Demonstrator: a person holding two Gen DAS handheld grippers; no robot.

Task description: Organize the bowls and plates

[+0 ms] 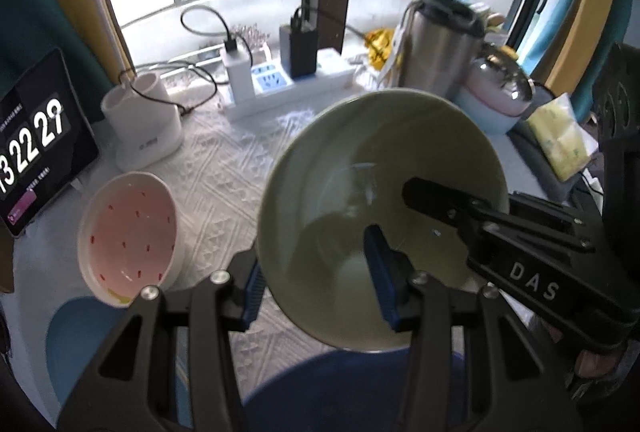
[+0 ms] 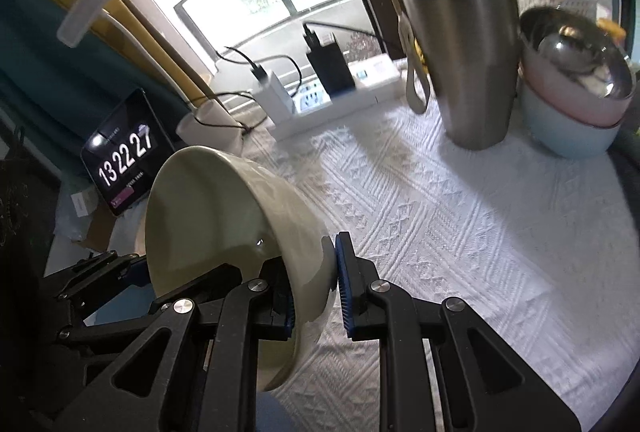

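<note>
Both hand-held grippers clamp the green bowl (image 1: 380, 200): left hand-held gripper (image 1: 316, 296) on its near rim, right hand-held gripper (image 2: 316, 296) on the opposite wall. Bowl tilted, clear of the desk (image 2: 460, 232); pink bowl (image 1: 128, 232) lies leftward.

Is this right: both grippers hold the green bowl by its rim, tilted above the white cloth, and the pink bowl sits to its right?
One detail is wrong. In the left wrist view the pink bowl sits to the left of the green bowl, not its right. The left gripper and right gripper do clamp its rim, tilted above the white cloth.
</note>
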